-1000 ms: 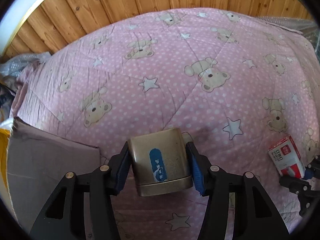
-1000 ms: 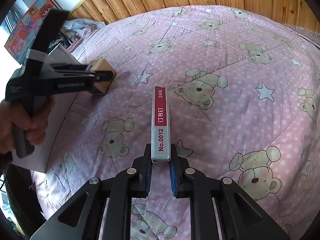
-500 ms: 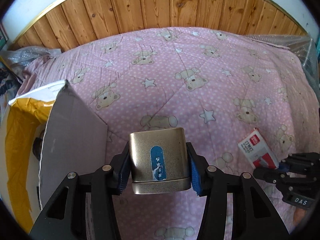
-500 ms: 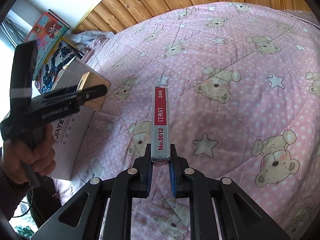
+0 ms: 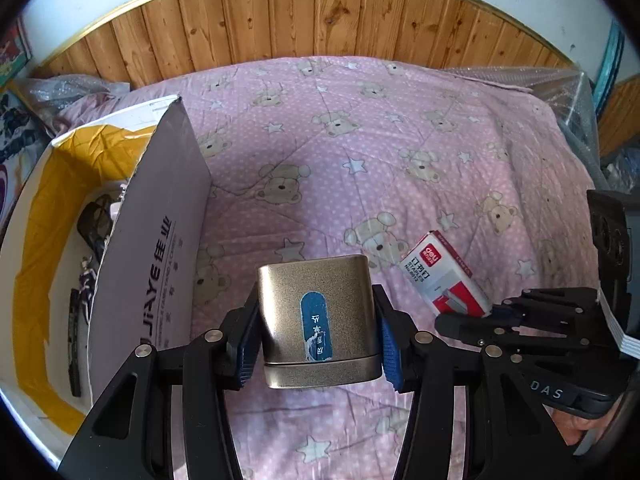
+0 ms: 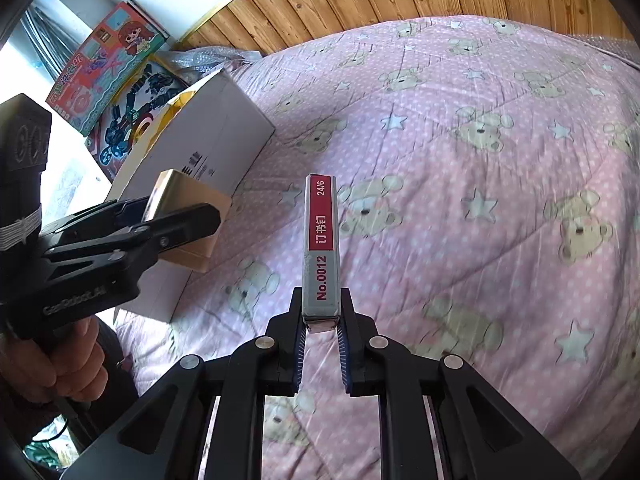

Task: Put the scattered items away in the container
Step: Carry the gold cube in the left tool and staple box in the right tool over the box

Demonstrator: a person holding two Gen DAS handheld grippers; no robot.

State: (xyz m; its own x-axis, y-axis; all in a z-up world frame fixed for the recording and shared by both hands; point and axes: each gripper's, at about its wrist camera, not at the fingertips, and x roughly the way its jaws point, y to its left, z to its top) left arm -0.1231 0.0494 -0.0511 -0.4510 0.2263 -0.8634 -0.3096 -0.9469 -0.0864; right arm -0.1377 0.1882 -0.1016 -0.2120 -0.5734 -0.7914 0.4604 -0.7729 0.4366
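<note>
Cardboard box (image 5: 152, 248) at far left on the bed, flaps up, yellow-lined inside; a few dark items (image 5: 94, 224) already lie in its bottom, too dim to name; so part of the tidying looks done. Left gripper (image 5: 316, 332) carries a gold tin (image 5: 316, 312), jaws clamped on its two sides, held above the pink quilt (image 5: 400, 152) just right of the box wall, not yet over the opening. Right of that, the right gripper (image 6: 321, 320) holds a staples box (image 6: 321, 240), jaws clamped on its near end, long axis pointing away, also clear of the quilt. No other loose items show on the quilt in either view; judged remaining: carry both pieces left over the box rim, release; tin likely first, being nearer.
</note>
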